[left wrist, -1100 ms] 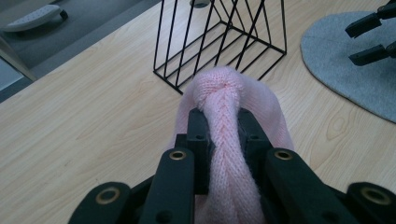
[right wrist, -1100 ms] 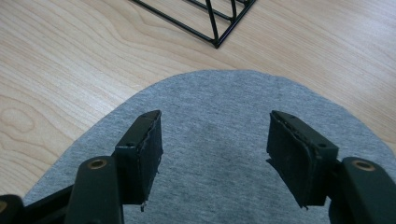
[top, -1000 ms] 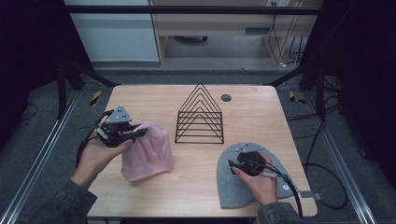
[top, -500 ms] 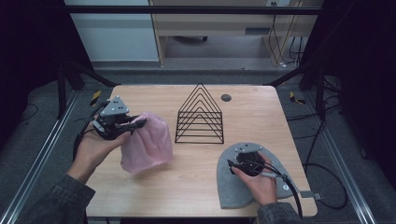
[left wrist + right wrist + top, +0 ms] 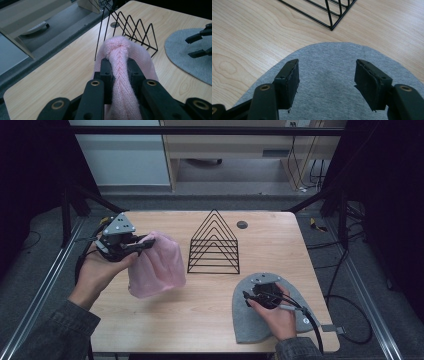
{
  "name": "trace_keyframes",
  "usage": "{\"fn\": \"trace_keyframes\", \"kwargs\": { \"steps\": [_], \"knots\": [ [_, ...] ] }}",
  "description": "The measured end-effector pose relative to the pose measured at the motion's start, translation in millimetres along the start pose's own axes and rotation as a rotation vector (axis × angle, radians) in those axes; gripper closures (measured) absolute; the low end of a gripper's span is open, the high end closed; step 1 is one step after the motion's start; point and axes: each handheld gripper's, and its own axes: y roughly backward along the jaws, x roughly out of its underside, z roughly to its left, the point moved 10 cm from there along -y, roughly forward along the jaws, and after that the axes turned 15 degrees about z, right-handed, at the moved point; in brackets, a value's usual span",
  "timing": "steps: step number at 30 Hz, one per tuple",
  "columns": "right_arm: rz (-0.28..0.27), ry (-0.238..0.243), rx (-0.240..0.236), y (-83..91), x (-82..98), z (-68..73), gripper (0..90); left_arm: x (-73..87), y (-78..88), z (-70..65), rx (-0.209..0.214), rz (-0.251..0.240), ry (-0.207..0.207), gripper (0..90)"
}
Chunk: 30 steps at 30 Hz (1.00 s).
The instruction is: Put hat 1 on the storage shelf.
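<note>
Rising since the earlier frame, the left gripper (image 5: 145,243) is lifting the pink hat (image 5: 157,267), clenched on its bunched edge, at the table's (image 5: 210,320) left, soft and light, while the right gripper (image 5: 327,75) is hovering released over the grey hat (image 5: 245,320).

A pink knitted hat (image 5: 120,53), a smooth grey cloth hat (image 5: 337,72), thin black wire rack (image 5: 214,242), light wood table (image 5: 200,315).
</note>
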Motion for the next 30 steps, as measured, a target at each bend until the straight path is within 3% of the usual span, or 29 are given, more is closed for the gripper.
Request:
{"fn": "trace_keyframes", "kwargs": {
  "steps": [12,22,24,30],
  "knots": [
    [-0.001,0.004,-0.009,1.0,-0.4,3.0,36.4,-24.4,17.1,9.0,-0.025,-0.034,-0.011,78.4],
    [-0.017,0.031,-0.012,4.4,-5.3,10.0,35.8,-34.2,19.7,11.1,-0.026,-0.056,-0.013,78.4],
    [-0.038,0.019,-0.039,9.5,-10.8,14.6,35.9,-36.1,18.6,12.4,-0.026,-0.059,-0.011,78.4],
    [-0.083,0.073,-0.094,25.3,-34.8,37.2,35.9,-41.0,14.7,12.1,-0.019,-0.064,-0.007,78.4]
  ]
}}
